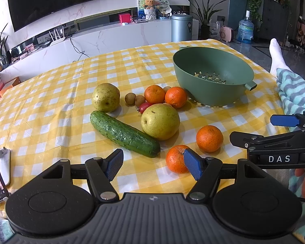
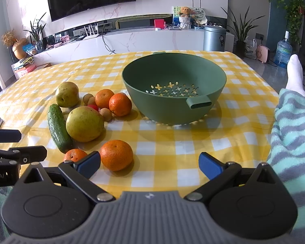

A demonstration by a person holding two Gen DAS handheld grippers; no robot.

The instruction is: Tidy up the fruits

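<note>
Left gripper (image 1: 153, 165): jaws wide apart, nothing held, low over the checked tablecloth (image 1: 50, 93).
Right gripper (image 2: 149, 163): jaws wide apart, nothing held.
Nearest oranges (image 2: 116, 155): two, at 11 o'clock of the right gripper.
Cucumber (image 1: 124, 133): at 11 o'clock of the left gripper, touching a pear (image 1: 160, 121).
Green colander (image 2: 173, 86): at 12 o'clock of the right gripper, no fruit inside.
</note>
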